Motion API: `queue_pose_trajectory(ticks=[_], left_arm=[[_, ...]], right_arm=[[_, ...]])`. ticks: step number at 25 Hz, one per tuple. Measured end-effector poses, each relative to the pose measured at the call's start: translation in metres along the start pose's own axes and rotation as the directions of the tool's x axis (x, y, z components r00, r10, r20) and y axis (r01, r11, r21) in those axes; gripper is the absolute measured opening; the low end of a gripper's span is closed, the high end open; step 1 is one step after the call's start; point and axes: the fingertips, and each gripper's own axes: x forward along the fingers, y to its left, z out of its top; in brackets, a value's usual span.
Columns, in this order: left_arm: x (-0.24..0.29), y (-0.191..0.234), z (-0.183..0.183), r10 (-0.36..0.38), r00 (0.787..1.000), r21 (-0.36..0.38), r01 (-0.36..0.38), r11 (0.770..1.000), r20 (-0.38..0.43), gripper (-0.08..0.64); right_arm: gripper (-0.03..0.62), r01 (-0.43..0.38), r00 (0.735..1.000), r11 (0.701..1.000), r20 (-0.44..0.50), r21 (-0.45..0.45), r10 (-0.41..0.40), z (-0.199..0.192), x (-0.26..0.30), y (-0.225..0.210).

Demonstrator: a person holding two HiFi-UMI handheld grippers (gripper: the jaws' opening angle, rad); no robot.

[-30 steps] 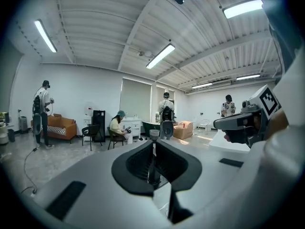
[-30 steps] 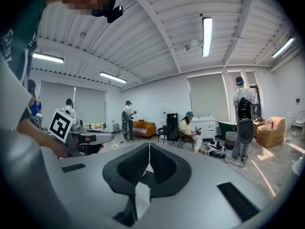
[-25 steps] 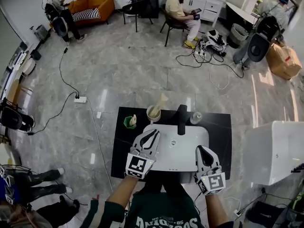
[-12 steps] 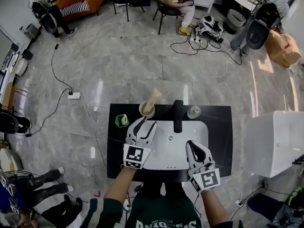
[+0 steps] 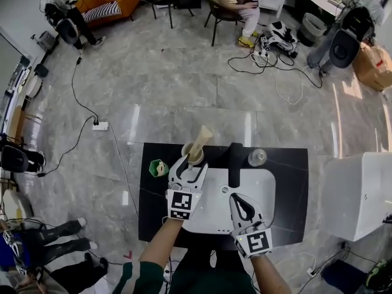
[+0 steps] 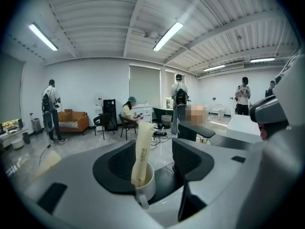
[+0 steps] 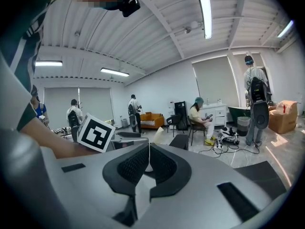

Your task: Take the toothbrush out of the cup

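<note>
Open hall, grey polished floor (image 5: 184, 90); black worktop (image 5: 156, 216) with white basin (image 5: 214, 216). Cup (image 5: 195, 155) at worktop's far edge, wrapped toothbrush (image 5: 201, 138) leaning inside cup. Left gripper (image 5: 192, 164) at cup, jaws just opened wide, toothbrush and cup between, pads not pressing. Right gripper (image 5: 240, 199) closed, empty, nearer than cup, over basin.

Risk: left gripper closes too low, clamps cup rim too; cup lifts or tips, nothing bracing it.

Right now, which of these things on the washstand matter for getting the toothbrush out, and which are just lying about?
For the job:
wrapped toothbrush; cup holding it; left gripper, fingers just opening, with cup and toothbrush in the gap between them, ungripped.

Just lying about:
black faucet; white sink; small green pot; clear glass; right gripper, fingers shut on nothing, over the sink.
</note>
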Motion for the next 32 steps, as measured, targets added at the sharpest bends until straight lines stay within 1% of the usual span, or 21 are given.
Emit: queue_pose_trajectory(ticks=[2,5,8,11,15,18,21,22,24,25,28,32], left_arm=[[0.010,0.003,-0.005,0.011,1.000,0.003,-0.011,1.000,-0.018,0.239],[0.030,0.011,-0.014,0.035,0.997,-0.001,-0.035,0.999,-0.071,0.245],[0.047,0.017,-0.031,0.053,0.990,-0.006,-0.054,0.999,-0.130,0.245],[0.057,0.022,-0.047,0.058,0.981,-0.007,-0.061,0.998,-0.187,0.245],[0.066,0.024,-0.056,0.060,0.974,-0.002,-0.062,0.998,-0.217,0.245],[0.071,0.029,-0.060,0.067,0.970,0.000,-0.069,0.998,-0.232,0.245],[0.074,0.031,-0.067,0.069,0.966,0.005,-0.069,0.998,-0.248,0.242],[0.074,0.031,-0.069,0.071,0.965,0.013,-0.070,0.997,-0.254,0.231],[0.073,0.031,-0.070,0.079,0.962,0.032,-0.073,0.997,-0.261,0.168],[0.072,0.031,-0.071,0.081,0.962,0.040,-0.073,0.997,-0.262,0.149],[0.071,0.030,-0.072,0.078,0.962,0.052,-0.067,0.996,-0.260,0.129],[0.070,0.031,-0.070,0.078,0.964,0.048,-0.068,0.997,-0.256,0.106]], right_arm=[[0.040,-0.009,1.000,1.000,0.001,0.000,0.009,-0.004,0.005,-0.001],[0.040,-0.024,1.000,1.000,-0.005,-0.007,0.024,-0.005,0.009,-0.002],[0.040,-0.037,0.999,0.999,-0.029,-0.003,0.037,-0.008,0.010,-0.002],[0.040,-0.040,0.999,0.999,-0.030,0.007,0.040,-0.010,0.011,-0.004],[0.040,-0.069,0.995,0.997,-0.065,0.024,0.070,-0.018,0.010,-0.002],[0.040,-0.061,0.996,0.998,-0.057,0.032,0.063,-0.021,0.011,-0.004],[0.040,-0.060,0.995,0.998,-0.073,0.030,0.062,-0.025,0.010,-0.003],[0.040,-0.062,0.995,0.998,-0.078,0.029,0.064,-0.026,0.010,-0.002],[0.040,-0.065,0.994,0.997,-0.084,0.029,0.068,-0.027,0.009,-0.001],[0.040,-0.067,0.993,0.997,-0.091,0.028,0.069,-0.028,0.008,0.000],[0.040,-0.061,0.994,0.998,-0.093,0.031,0.063,-0.030,0.006,-0.001],[0.040,-0.063,0.994,0.998,-0.090,0.028,0.065,-0.028,0.005,0.001]])
